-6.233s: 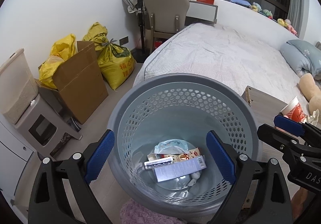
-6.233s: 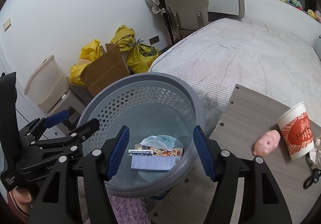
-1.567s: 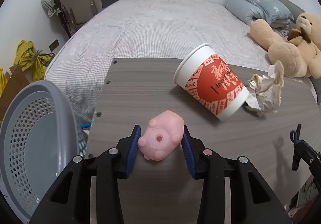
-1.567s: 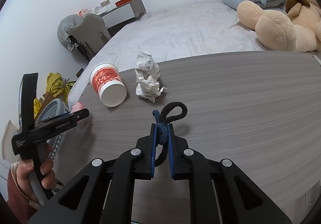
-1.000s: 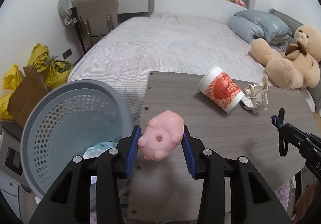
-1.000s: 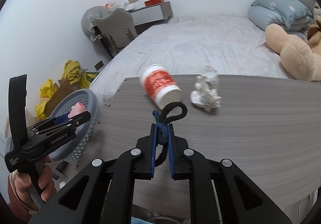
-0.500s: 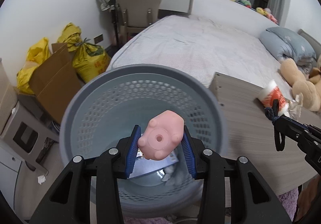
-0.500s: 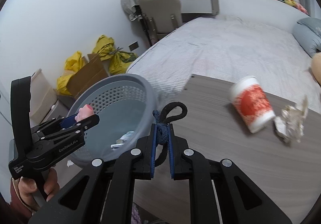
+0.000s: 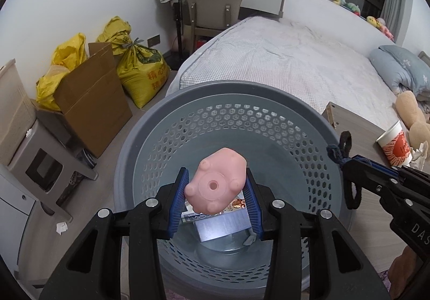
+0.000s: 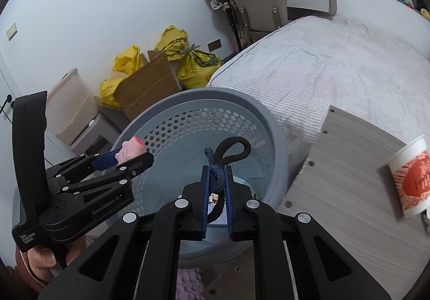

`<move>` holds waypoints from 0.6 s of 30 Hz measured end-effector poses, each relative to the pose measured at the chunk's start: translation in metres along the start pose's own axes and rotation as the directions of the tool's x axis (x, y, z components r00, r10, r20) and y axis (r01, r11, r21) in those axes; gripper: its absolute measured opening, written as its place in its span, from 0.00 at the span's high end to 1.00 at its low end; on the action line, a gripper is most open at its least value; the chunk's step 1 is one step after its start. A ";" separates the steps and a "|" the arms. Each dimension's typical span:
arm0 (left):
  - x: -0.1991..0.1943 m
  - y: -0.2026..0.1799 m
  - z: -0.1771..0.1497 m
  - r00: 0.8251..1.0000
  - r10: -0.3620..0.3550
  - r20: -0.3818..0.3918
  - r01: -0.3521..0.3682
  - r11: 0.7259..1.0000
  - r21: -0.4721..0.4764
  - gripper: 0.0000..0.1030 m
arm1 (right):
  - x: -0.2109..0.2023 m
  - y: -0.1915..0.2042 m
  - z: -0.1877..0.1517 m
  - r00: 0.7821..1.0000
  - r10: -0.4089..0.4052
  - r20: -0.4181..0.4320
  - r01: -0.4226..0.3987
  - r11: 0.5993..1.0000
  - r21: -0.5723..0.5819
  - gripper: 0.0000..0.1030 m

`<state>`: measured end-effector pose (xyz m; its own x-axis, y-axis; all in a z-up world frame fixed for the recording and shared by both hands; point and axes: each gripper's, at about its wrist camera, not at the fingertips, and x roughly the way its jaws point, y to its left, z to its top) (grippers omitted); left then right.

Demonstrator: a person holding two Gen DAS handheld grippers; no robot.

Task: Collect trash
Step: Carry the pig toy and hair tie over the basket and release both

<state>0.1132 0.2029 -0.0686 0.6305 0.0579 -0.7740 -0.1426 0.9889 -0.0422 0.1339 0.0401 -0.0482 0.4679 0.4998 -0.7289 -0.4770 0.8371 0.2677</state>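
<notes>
A bed [image 9: 282, 63] with a pale checked cover fills the far side of the room, and the wood-grain desk [image 10: 346, 179] stands against its near edge. Beside the desk, on the floor, sits the grey perforated waste basket [image 9: 188, 122]; flat cartons and wrappers [image 9: 223, 224] lie on its bottom. The left tongs [image 9: 215, 195] hang over the basket's mouth, clenched on a pink rubber pig toy [image 9: 215, 184] that is gripped between the blue pads. The right tongs [image 10: 217, 187] are also above the basket's opening, squeezed tight on a dark blue knotted hair tie [image 10: 228, 157], its loop sticking up past the pads. A red-and-white paper cup [image 10: 411, 179] rests on the desk.
</notes>
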 end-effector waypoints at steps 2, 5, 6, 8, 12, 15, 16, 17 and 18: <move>0.001 0.002 0.001 1.000 0.008 -0.004 -0.008 1.000 -0.001 0.61 | 0.006 0.003 0.002 1.000 0.012 -0.005 -0.012 1.000 -0.006 0.90; 0.003 0.003 0.002 1.000 0.015 -0.007 -0.015 1.000 -0.003 0.61 | 0.012 0.006 0.004 1.000 0.023 -0.012 -0.024 1.000 -0.014 0.90; 0.003 0.002 0.002 1.000 0.018 -0.007 -0.018 1.000 -0.004 0.61 | 0.013 0.007 0.004 1.000 0.025 -0.013 -0.025 1.000 -0.016 0.90; 0.003 0.003 0.002 1.000 0.020 -0.011 -0.020 1.000 -0.006 0.60 | 0.015 0.008 0.005 1.000 0.027 -0.014 -0.028 0.999 -0.017 0.90; 0.002 0.003 0.002 1.000 0.026 -0.011 -0.026 1.000 -0.005 0.60 | 0.014 0.005 0.004 0.999 0.031 -0.009 -0.031 0.999 -0.012 0.90; -0.001 0.002 0.002 1.000 0.027 -0.005 -0.027 1.000 -0.007 0.52 | 0.013 0.004 0.005 0.999 0.033 -0.005 -0.033 0.999 -0.008 0.89; -0.003 0.002 0.003 0.999 0.033 0.001 -0.033 0.999 -0.008 0.45 | 0.012 0.004 0.005 0.999 0.033 -0.002 -0.033 0.999 -0.007 0.89; -0.004 0.003 0.003 0.999 0.036 0.005 -0.036 0.999 -0.009 0.42 | 0.009 0.001 0.004 0.999 0.034 0.002 -0.034 0.999 -0.005 0.88; -0.004 0.004 0.003 0.999 0.039 0.008 -0.039 0.999 -0.010 0.35 | 0.008 0.001 0.004 0.999 0.031 0.006 -0.031 1.000 -0.003 0.80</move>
<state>0.1123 0.2071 -0.0635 0.6305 0.0976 -0.7700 -0.1749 0.9844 -0.0184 0.1404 0.0456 -0.0511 0.4576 0.5270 -0.7162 -0.4938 0.8204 0.2881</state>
